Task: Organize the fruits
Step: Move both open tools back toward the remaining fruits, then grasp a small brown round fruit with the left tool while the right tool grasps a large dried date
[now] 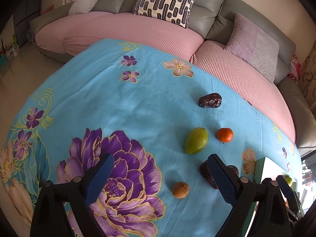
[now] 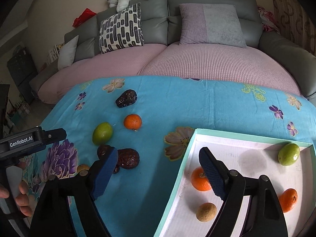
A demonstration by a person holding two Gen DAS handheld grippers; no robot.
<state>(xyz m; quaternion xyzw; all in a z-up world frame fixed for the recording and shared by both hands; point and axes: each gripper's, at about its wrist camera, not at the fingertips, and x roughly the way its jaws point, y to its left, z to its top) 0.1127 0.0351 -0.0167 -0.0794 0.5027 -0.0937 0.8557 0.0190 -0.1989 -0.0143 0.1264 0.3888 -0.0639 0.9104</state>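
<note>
On the blue floral cloth [image 1: 118, 102] lie a dark date [image 1: 210, 100], a green fruit [image 1: 196, 140], a tangerine [image 1: 224, 134], a brown longan [image 1: 180, 190] and a dark date [image 1: 204, 169] partly hidden by a finger. My left gripper [image 1: 160, 158] is open and empty above the cloth, with the longan just ahead between its fingers. My right gripper [image 2: 159, 154] is open and empty, straddling the left rim of the teal-rimmed white box [image 2: 194, 136]. The box holds a green fruit [image 2: 288, 154], two tangerines [image 2: 198, 183] [image 2: 288, 199] and a longan [image 2: 206, 211].
A grey sofa with a pink cover [image 2: 207, 59] and cushions [image 2: 120, 29] runs behind the table. In the right wrist view, loose dates [image 2: 128, 158], a green fruit [image 2: 102, 133] and a tangerine [image 2: 132, 121] lie left of the box. A hand [image 2: 21, 195] holds the left gripper's handle.
</note>
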